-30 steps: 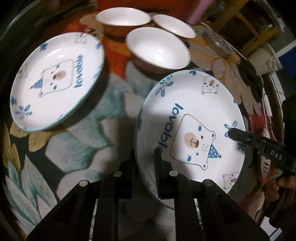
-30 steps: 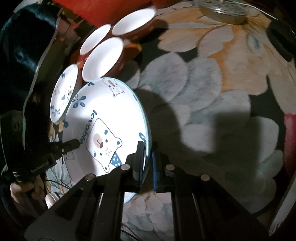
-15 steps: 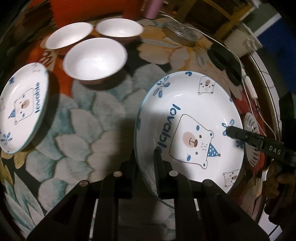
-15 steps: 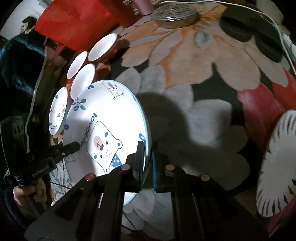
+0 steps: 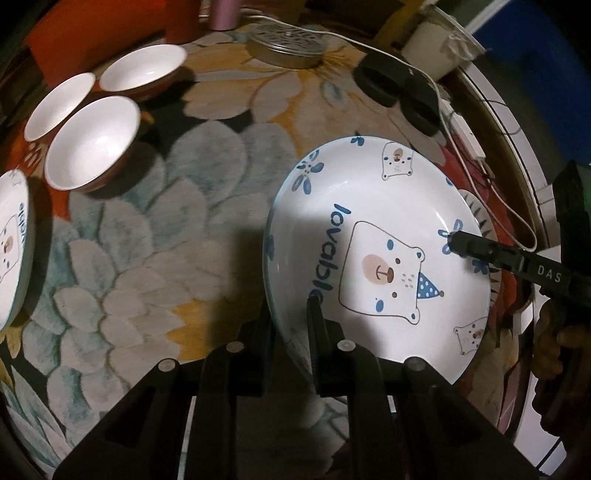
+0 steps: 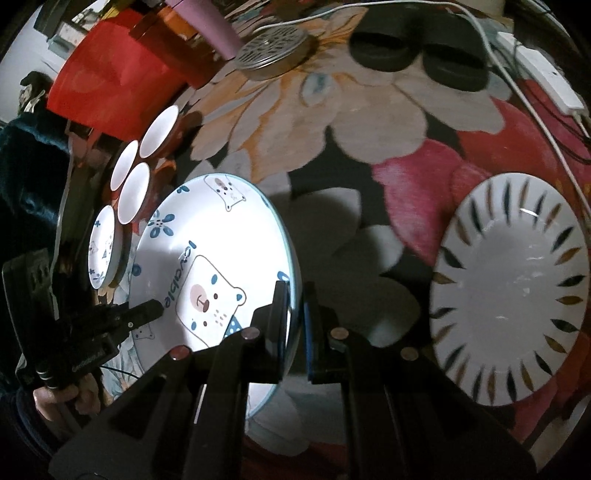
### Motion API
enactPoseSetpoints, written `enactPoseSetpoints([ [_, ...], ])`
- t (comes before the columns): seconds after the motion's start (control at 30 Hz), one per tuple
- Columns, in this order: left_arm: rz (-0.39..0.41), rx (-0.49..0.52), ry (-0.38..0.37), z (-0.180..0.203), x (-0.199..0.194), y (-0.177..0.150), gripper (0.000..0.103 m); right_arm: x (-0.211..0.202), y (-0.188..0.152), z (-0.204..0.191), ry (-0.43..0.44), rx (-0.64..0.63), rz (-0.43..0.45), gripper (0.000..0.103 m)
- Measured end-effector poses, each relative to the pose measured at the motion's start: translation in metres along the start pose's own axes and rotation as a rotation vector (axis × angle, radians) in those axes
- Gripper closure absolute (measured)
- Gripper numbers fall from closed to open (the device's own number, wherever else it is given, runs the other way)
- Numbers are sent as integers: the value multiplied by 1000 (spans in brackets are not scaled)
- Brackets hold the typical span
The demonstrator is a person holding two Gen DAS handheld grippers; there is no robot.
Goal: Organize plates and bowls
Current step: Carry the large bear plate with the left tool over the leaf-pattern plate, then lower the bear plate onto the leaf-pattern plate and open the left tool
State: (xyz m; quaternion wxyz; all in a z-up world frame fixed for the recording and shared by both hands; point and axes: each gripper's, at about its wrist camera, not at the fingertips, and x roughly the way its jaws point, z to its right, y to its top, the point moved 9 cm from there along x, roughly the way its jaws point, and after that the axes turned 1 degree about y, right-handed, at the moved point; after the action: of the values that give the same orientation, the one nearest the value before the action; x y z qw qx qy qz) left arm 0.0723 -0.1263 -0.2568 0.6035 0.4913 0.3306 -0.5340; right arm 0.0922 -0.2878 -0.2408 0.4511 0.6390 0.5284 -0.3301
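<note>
Both grippers hold one white bear plate (image 5: 376, 254) above the floral tablecloth. My left gripper (image 5: 291, 314) is shut on its near-left rim. My right gripper (image 6: 293, 295) is shut on the opposite rim of the same plate (image 6: 207, 273); its finger shows in the left wrist view (image 5: 476, 249). A second bear plate (image 5: 13, 243) lies at the far left, also in the right wrist view (image 6: 101, 247). Three white bowls with brown outsides (image 5: 92, 142) stand together at the back left. A white plate with dark leaf marks (image 6: 513, 291) lies to the right.
A round metal lid (image 5: 286, 46) lies at the back. Black headphones (image 5: 399, 85) and a white cable (image 5: 461, 125) lie at the back right. A red box (image 6: 110, 81) and a pink cup (image 5: 223, 13) stand behind the bowls.
Both grippers have carried the bear plate to the right, away from the bowls and the second bear plate. The leaf-marked plate is now much nearer in the right wrist view.
</note>
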Motion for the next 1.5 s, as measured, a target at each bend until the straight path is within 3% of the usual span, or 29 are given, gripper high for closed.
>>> enactPoseSetpoints([
  [0.47, -33, 98, -50, 81, 31, 2, 88, -37, -13, 75, -51, 112, 38, 95],
  [1.03, -49, 283, -115, 208, 89, 36, 88, -81, -38, 199, -162, 348, 89, 94],
  [1.23, -74, 316, -88, 224, 108, 36, 88, -75, -43, 227, -158, 414, 88, 94],
  [1.5, -62, 395, -16, 231, 116, 41, 88, -65, -44, 235, -144, 439, 80, 94],
])
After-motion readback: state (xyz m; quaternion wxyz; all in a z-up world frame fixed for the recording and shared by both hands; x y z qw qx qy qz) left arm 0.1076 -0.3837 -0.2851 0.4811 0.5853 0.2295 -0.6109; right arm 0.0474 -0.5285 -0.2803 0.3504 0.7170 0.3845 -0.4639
